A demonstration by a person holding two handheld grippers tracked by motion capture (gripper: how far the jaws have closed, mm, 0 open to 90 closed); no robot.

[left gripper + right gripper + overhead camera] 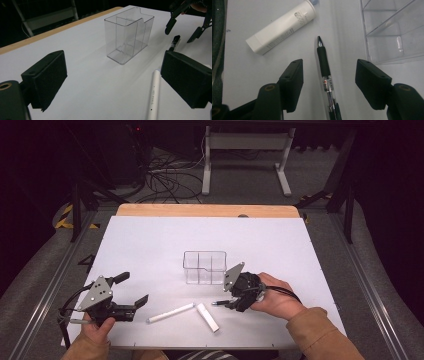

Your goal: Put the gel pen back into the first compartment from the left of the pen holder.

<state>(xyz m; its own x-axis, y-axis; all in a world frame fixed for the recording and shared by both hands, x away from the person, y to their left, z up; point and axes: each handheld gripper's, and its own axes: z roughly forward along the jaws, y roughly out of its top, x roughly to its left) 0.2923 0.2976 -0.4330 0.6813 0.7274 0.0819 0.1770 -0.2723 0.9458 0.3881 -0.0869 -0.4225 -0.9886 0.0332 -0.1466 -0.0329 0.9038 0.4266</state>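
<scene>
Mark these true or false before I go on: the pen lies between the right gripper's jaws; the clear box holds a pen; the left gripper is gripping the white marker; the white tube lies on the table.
1. The pen lies between the jaws of the right gripper: true; the pads do not touch it.
2. The clear box holds a pen: false; its compartments are empty.
3. The left gripper grips the white marker: false; its jaws stand open, and the marker lies on the table.
4. The white tube lies on the table: true.
</scene>
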